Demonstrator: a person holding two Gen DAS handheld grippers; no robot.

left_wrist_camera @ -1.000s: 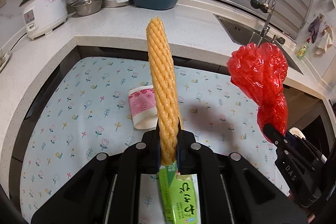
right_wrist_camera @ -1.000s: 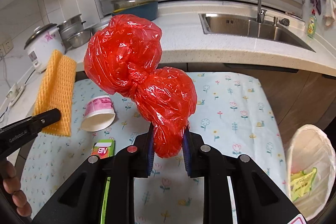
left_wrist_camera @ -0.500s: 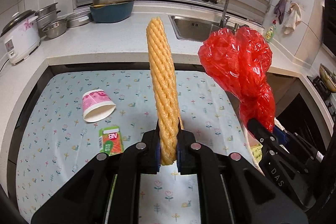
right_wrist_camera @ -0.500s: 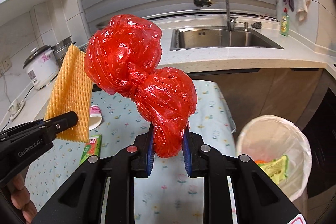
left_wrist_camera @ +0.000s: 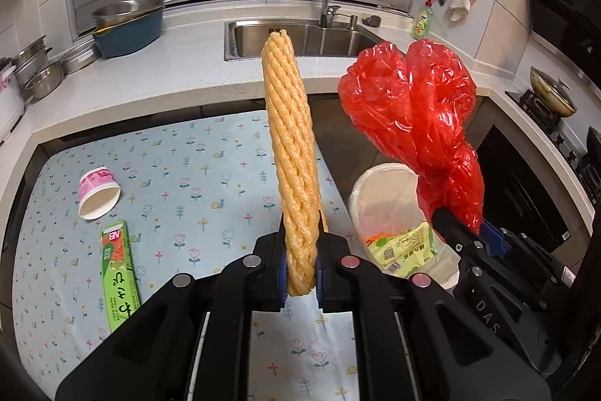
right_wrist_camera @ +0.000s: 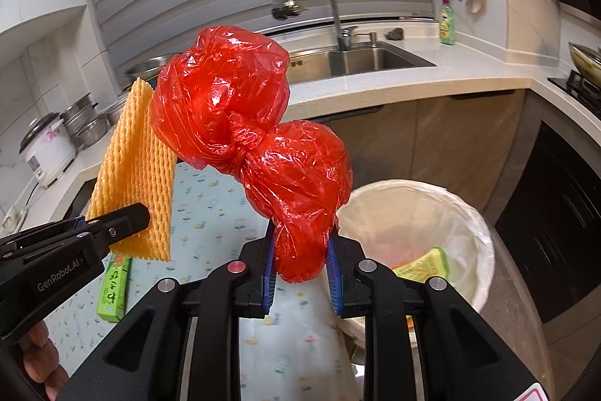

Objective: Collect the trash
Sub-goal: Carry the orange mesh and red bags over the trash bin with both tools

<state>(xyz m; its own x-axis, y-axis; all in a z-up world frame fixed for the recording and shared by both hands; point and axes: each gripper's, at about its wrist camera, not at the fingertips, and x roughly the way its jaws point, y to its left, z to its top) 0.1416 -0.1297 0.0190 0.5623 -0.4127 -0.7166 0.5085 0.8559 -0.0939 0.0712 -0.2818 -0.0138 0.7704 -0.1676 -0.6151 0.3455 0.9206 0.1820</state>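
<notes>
Now left tongs pinch foam net, right tongs red bag, beside bin rim

Left-wrist view: close behind the left gripper, angled down over the floral tablecloth toward the sink. Right-wrist view: close behind the right gripper, likewise angled down, with the bin nearer. Both views share sink, tablecloth, bin and each other's gripper.
</notes>
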